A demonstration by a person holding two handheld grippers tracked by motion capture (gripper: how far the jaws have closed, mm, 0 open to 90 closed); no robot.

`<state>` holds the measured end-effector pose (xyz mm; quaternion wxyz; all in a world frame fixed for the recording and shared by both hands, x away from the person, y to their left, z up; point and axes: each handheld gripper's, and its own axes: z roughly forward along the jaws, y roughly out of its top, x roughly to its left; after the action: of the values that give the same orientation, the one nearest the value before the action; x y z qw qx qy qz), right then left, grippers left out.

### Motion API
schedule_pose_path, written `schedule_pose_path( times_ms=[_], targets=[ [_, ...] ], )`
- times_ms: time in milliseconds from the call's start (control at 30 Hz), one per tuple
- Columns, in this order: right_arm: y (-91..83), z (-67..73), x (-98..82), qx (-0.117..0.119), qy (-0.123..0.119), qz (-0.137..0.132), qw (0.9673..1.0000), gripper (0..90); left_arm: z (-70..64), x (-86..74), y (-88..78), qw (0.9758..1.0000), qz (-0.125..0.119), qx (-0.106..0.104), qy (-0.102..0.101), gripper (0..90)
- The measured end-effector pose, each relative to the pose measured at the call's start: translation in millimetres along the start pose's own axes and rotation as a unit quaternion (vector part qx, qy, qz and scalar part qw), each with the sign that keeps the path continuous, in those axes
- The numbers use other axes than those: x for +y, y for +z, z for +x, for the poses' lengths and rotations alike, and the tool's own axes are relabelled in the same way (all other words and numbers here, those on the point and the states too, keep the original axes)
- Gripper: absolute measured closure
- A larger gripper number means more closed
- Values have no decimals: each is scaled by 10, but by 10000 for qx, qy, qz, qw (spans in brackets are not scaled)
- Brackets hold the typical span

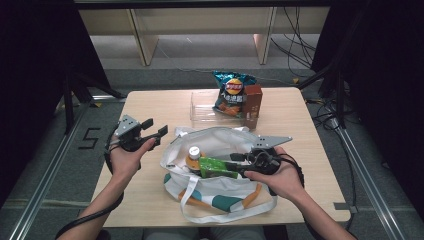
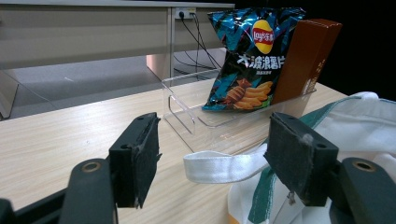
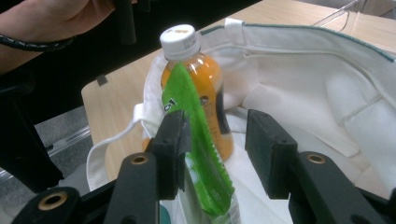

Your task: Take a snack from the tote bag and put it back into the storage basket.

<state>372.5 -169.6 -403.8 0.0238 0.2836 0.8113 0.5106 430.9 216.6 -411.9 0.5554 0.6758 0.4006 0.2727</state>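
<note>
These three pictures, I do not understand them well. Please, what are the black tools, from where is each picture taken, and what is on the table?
A person sits at a wooden table and holds a hand tool with two black jaws in each hand. The high view looks down from above. The other two views come from small cameras riding on the tools, looking along their jaws.

On the table lies a white cloth bag with an orange drink bottle inside. Behind it stands a clear plastic bin holding a blue chip bag and a brown box.

The left gripper is open beside the bag and holds nothing; a white bag strap lies ahead of its jaws. The right gripper has a green packet between its jaws, over the open bag. The packet lies against one jaw only; the other stands apart from it.
</note>
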Motion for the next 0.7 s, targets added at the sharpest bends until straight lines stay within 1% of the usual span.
schedule_pose_path(
  times_ms=[33, 67, 100, 133, 200, 267, 300, 333, 367, 400, 433, 467, 500, 533, 567, 600, 633, 667, 700],
  targets=[
    [6, -21, -3, -47, -145, -10, 9999, 582, -2, 0, -1, 10000, -5, 4, -29, 336],
    [15, -9, -11, -8, -46, 58, 10000, 581, -1, 0, -1, 10000, -8, 3, -31, 336],
    [31, -33, -15, 31, -171, 27, 9998, 581, 1, 1, -1, 10000, -8, 2, -28, 336],
    [26, -32, -17, -27, -171, 97, 9998, 581, -1, 1, -3, 10000, -6, 7, -37, 336],
    [48, -36, -26, 67, -179, 87, 9998, 581, 1, 4, -4, 10000, -7, -2, -17, 336],
    [50, -27, -31, -5, -169, 111, 9998, 583, -2, 4, -7, 10000, 0, 2, -21, 336],
    [43, -8, -36, -4, -54, 183, 9998, 586, -5, 4, -8, 10000, -1, 3, -33, 336],
    [48, -18, -37, 2, -121, 182, 9998, 591, -10, 3, -9, 10000, -8, 8, -52, 336],
    [46, -20, -43, -51, -111, 219, 9997, 597, -10, 4, -10, 10000, -13, 5, -49, 335],
    [59, -31, -53, -4, -113, 201, 9997, 604, -9, 4, -10, 10000, -15, 2, -45, 336],
    [58, -49, -52, 12, -233, 221, 9995, 610, -9, 4, -10, 10000, -15, 5, -47, 336],
    [65, -55, -58, 13, -273, 228, 9994, 618, -9, 4, -10, 10000, -13, 4, -51, 335],
    [61, -52, -62, -23, -279, 298, 9992, 626, -9, 3, -10, 10000, -8, 7, -54, 335],
    [65, -43, -70, -26, -204, 323, 9993, 630, -8, 3, -10, 10000, -4, 9, -52, 335],
    [75, -43, -75, 9, -215, 327, 9992, 639, -6, 2, -7, 10000, -11, 7, -32, 335],
    [81, -55, -76, -20, -288, 359, 9989, 649, -8, 1, -8, 10000, -6, 13, -37, 335],
    [78, -47, -79, -85, -294, 403, 9987, 657, -9, 0, -9, 10000, -4, 13, -41, 335],
    [81, -53, -80, -97, -298, 437, 9986, 668, -9, 0, -10, 10000, -6, 11, -42, 336],
    [87, -50, -84, -134, -349, 389, 9985, 679, -10, -1, -10, 10000, -7, 15, -43, 335]
  ],
)
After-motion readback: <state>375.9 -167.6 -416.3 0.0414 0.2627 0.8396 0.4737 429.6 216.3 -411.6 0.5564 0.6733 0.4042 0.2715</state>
